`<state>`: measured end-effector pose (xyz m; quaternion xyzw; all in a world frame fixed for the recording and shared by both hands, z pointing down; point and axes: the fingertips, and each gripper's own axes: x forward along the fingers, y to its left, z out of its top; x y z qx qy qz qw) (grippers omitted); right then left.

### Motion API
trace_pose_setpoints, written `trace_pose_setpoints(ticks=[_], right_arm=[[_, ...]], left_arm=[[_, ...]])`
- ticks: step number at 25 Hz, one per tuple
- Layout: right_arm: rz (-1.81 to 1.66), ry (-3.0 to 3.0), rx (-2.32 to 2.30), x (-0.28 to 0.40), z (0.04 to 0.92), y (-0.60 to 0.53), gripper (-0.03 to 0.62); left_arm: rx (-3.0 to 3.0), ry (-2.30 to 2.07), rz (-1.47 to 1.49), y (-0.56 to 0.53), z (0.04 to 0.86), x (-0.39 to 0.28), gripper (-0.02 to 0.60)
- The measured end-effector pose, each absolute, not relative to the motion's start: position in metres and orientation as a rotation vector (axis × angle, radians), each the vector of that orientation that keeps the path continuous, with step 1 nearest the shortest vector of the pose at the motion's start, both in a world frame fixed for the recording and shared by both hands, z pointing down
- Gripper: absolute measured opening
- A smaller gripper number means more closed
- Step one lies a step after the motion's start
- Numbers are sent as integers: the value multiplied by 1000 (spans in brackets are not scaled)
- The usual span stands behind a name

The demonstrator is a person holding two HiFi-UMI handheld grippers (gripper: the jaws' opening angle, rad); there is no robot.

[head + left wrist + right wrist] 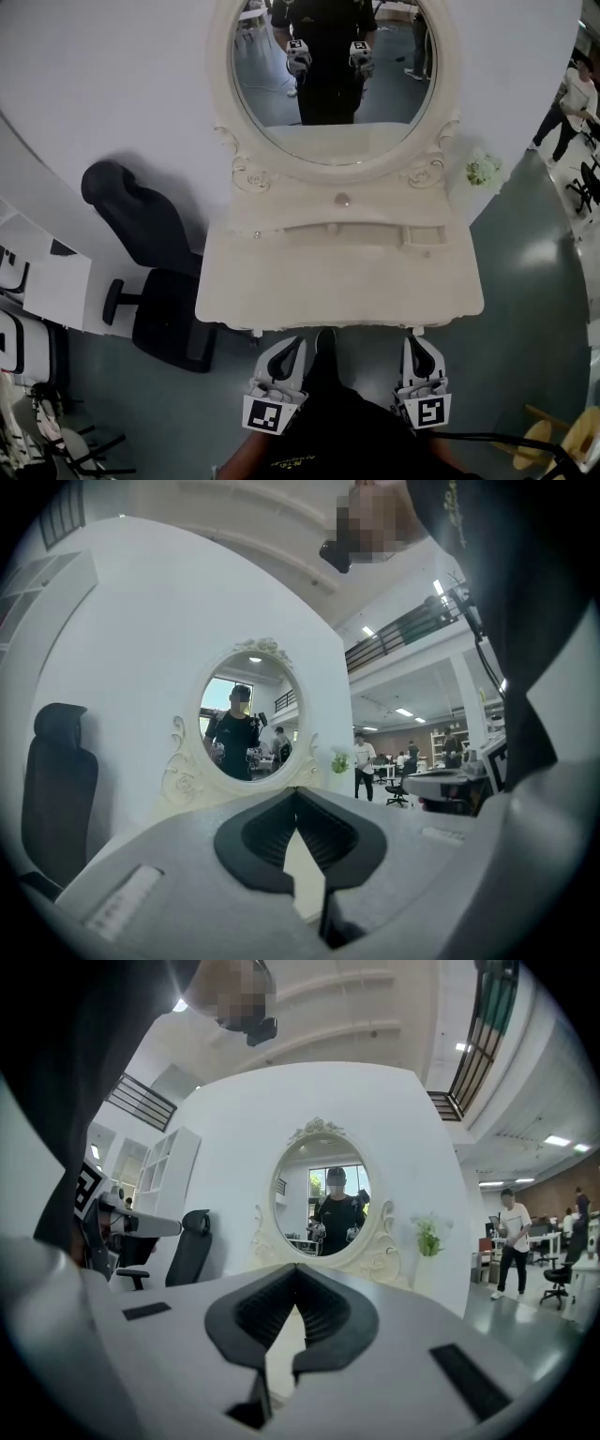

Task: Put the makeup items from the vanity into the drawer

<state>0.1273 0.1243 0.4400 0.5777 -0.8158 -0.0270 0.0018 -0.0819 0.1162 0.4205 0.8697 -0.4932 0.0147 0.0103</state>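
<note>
Pale cream worktop (281, 291) of the vanity (234, 309), set against a curved white wall, grey floor below.

- Makeup items: none I can pick out on the top. It reads as bare. One tiny speck (257, 233) sits at the back left, too small to name.
- Drawer (309, 202): in the raised tier under the oval mirror (333, 94). It looks closed, with a small round knob (342, 199) at its middle. Its front runs left to right, square across the way both tools point. A long shallow ledge (366, 234) lies just in front of it.
- Left gripper (292, 345): at the near edge of the worktop, aimed level at the mirror. Its own view shows the fingers (272, 832) closed tip to tip with nothing between them.
- Right gripper (417, 342): alongside, same aim. The fingers (323, 1312) are also pressed together and hold nothing.
- Key relation: the knob lies straight ahead across the full depth of the top, between the two tools. It seems a shade nearer the left one's line, so I would judge either hand could take it. The fingers must part first.
- Stage, as I judge it: opening approach. The drawer is not yet pulled and nothing is picked up.
- Around: a black office chair (155, 272) stands to the left of the vanity. A small green plant (482, 171) is at the wall to its right. The mirror shows the person with both tools raised, and other people stand far off in the hall.
</note>
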Motion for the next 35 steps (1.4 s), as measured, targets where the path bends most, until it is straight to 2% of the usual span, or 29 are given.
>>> trace_pose_setpoints(ticks=[8, 14, 21, 26, 27, 28, 31, 35], right_arm=[[-140, -2571, 1836, 97, 398, -9, 2], [-177, -2622, 1832, 86, 372, -74, 2], [-322, -2698, 1809, 77, 330, -103, 2], [-304, -2724, 1822, 79, 329, -100, 5], [-300, -2726, 1821, 79, 329, -100, 28], [-297, -2732, 1817, 79, 329, -100, 94], [-265, -2761, 1787, 77, 331, -101, 136], [-202, -2769, 1749, 77, 339, -104, 332]], left_arm=[[2704, -1536, 45, -8, 406, -122, 21], [2660, -1584, 75, -58, 412, -138, 21], [2614, -1631, 26, -73, 409, -143, 21], [2628, -1650, 9, -81, 402, -142, 21], [2631, -1648, 7, -82, 401, -142, 21], [2634, -1645, 8, -82, 401, -141, 21], [2643, -1633, 5, -83, 400, -136, 21], [2638, -1626, -2, -82, 401, -133, 21]])
